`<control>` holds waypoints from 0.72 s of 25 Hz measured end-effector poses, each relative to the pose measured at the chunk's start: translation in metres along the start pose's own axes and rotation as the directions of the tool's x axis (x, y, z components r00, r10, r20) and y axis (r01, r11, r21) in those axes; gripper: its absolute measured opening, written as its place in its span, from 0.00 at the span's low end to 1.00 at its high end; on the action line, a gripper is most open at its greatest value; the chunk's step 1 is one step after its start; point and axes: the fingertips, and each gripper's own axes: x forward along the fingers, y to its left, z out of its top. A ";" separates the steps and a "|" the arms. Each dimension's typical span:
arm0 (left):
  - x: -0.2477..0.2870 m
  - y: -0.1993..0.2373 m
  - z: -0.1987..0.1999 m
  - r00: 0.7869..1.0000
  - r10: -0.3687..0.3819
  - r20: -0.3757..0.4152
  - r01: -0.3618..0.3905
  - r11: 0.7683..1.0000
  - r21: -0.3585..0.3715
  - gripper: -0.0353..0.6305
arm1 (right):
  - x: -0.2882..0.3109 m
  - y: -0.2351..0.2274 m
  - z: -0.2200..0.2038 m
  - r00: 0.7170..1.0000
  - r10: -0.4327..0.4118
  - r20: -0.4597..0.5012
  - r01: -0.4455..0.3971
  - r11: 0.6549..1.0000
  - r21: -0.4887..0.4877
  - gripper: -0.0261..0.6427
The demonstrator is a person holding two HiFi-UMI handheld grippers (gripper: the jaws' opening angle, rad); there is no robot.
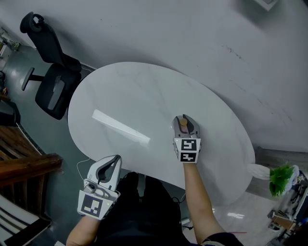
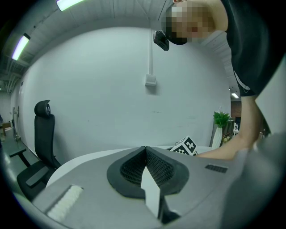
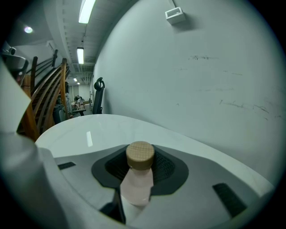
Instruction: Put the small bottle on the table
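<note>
Bottle (image 3: pixel 136 181), one, in right claw (image 1: pixel 186 124)

Lighting: bright, even, from long white ceiling strip lamps (image 3: pixel 86 10). Glare: one pale streak on glossy white oval table (image 1: pixel 144 91). Shadows: soft. Gripper views: fisheye bending, black corners, near foreground slightly blurred.

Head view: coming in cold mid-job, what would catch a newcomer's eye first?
The big white oval table fills the middle of the picture. Over its near right part, the right gripper is shut on a small pink bottle with a tan cap, cap up. The left gripper hangs shut and empty off the table's near left edge.
</note>
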 end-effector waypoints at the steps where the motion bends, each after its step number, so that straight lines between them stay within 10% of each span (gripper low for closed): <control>1: 0.000 0.000 0.000 1.000 0.000 -0.003 0.000 1.000 0.001 0.06 | 0.001 0.000 0.001 1.000 0.001 0.001 -0.001 1.000 0.000 0.20; 18: 0.008 -0.001 0.001 1.000 -0.001 -0.004 0.001 1.000 -0.009 0.06 | 0.003 0.000 0.003 0.999 0.008 0.034 -0.009 0.999 0.035 0.20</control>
